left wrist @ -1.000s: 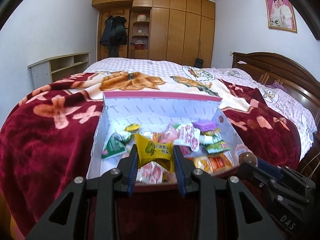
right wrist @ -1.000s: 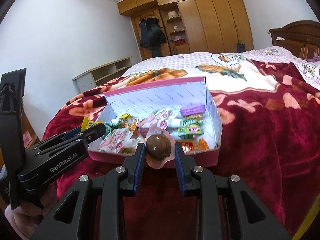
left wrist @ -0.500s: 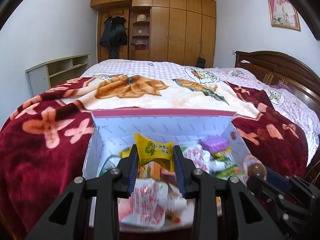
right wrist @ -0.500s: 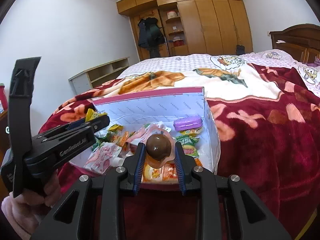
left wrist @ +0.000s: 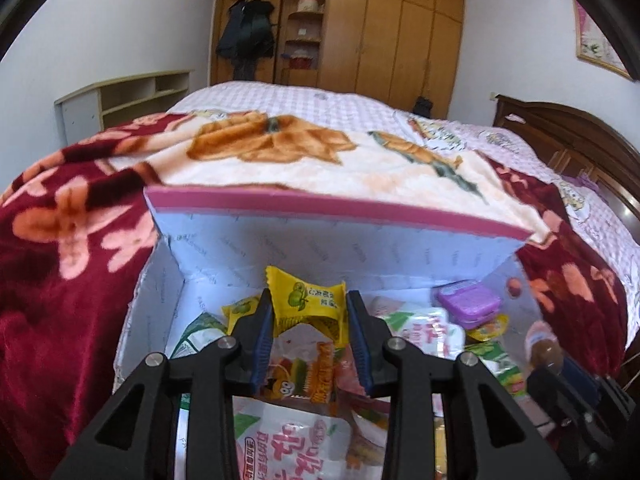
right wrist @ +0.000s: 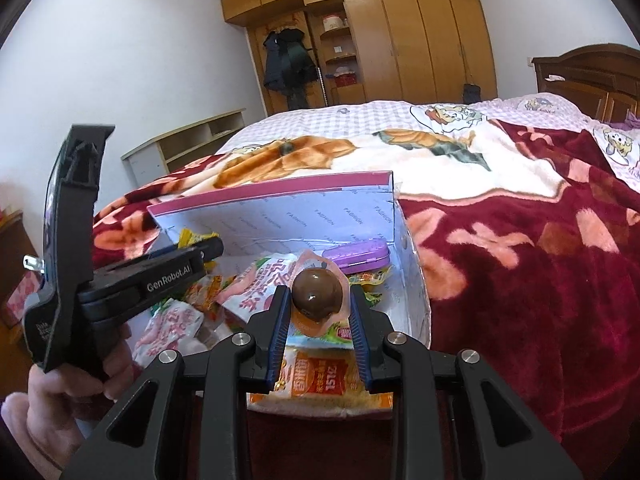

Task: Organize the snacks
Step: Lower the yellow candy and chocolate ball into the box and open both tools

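- our left gripper sits low in the centre of the left wrist view, its blue pads pinching a yellow snack packet by its side edges.
- the yellow snack packet stands upright between the pads, its serrated top edge pointing toward the top of the frame and its long axis running across the frame from pad to pad; the green fruit print faces the camera.
- it hangs above the open box, a white-lined box with a pink rim resting on the red floral blanket of the bed.
- our right gripper is pressed tight on a sealed brown egg, low in the centre of the right wrist view.
- the sealed brown egg is nearly round in its clear wrapper, the flat seal spreading out around it; we cannot tell a clear long axis.
- it hangs over the near right part of the open box, above an orange packet lying flat by the near wall.
- a purple case lies flat in the far right corner of the box, its long axis running left to right.
- pink-and-white packets lie loose over the box floor at varied angles.
- a hand shows at lower left of the right wrist view, holding the left gripper.
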Demonstrator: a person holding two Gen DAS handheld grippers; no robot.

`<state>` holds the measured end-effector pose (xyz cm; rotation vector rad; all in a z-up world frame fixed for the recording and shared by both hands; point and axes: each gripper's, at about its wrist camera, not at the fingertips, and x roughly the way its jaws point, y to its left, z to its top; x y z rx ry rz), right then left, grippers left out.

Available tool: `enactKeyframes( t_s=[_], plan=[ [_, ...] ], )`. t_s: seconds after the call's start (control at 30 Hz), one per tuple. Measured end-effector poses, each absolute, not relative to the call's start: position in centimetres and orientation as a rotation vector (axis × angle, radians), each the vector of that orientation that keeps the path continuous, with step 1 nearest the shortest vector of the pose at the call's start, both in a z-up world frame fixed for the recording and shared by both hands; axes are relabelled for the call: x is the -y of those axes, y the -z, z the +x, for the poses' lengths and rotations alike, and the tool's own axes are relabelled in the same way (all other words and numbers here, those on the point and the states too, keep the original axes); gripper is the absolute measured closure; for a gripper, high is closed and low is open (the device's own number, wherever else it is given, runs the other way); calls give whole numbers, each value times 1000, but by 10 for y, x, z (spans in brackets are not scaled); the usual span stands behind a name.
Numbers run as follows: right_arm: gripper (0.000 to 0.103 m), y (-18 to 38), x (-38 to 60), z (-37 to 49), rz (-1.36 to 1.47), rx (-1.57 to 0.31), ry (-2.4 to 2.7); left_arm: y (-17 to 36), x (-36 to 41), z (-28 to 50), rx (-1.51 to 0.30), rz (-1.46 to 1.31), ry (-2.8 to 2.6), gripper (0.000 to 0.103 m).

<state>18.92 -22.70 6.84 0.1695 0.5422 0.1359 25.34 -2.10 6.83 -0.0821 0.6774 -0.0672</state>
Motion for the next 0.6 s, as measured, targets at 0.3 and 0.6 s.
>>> enactKeyframes(
  t_s=[0.3, 0.6],
  plan=[
    [73, -65, 230, 203, 183, -558, -121, -53, 21, 257, -714, -54, 58, 60],
    [73, -58, 230, 218, 189, -581, -114, -49, 24, 254, -700, -43, 67, 57]
  ],
)
